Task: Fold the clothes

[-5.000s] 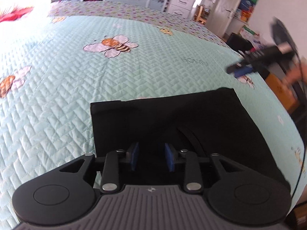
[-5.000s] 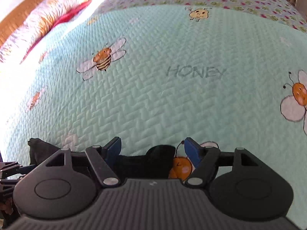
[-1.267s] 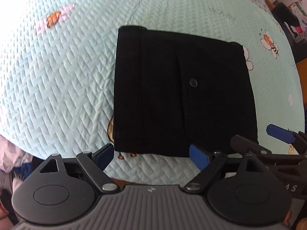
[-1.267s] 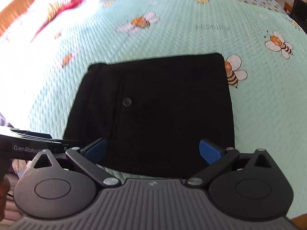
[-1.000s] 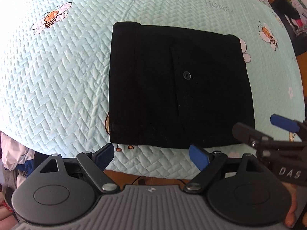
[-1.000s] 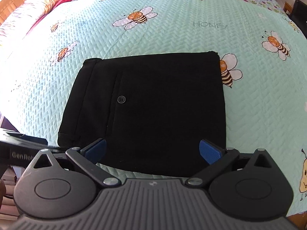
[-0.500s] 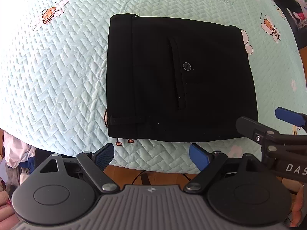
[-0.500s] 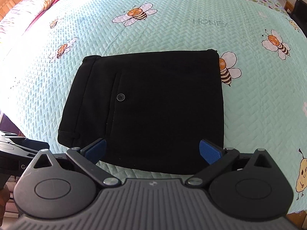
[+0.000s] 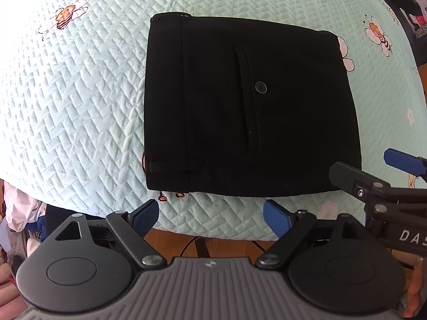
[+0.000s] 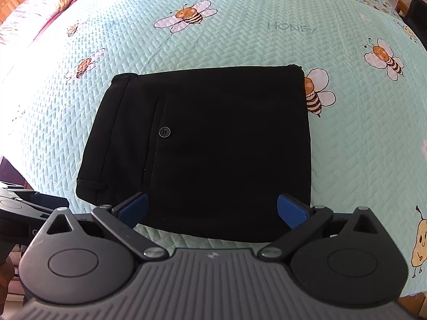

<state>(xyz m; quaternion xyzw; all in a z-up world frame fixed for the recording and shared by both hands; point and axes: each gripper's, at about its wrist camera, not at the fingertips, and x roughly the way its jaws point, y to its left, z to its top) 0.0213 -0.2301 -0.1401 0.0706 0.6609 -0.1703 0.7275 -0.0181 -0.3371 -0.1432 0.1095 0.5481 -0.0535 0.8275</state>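
Black trousers [image 9: 250, 106] [image 10: 202, 149] lie folded into a flat rectangle near the front edge of the bed, waistband to the left, a buttoned back pocket [image 9: 261, 87] facing up. My left gripper [image 9: 210, 214] hangs open over the bed's front edge, just short of the trousers, nothing between its blue pads. My right gripper [image 10: 212, 210] is open too, held above the near edge of the trousers and holding nothing. Part of the right gripper [image 9: 379, 186] shows at the right of the left wrist view.
The bed carries a mint quilted cover [image 10: 240, 34] printed with bees and the word HONEY. Pillows [image 10: 40, 2] lie at the far left. Wooden floor and a cable [image 9: 192, 242] show below the bed edge; clothes [image 9: 18, 213] are piled at the lower left.
Five seconds ago the left gripper sat nearly shut low over the trousers. Both grippers have since opened and pulled back toward the bed's front edge; over the last second the view barely shifts.
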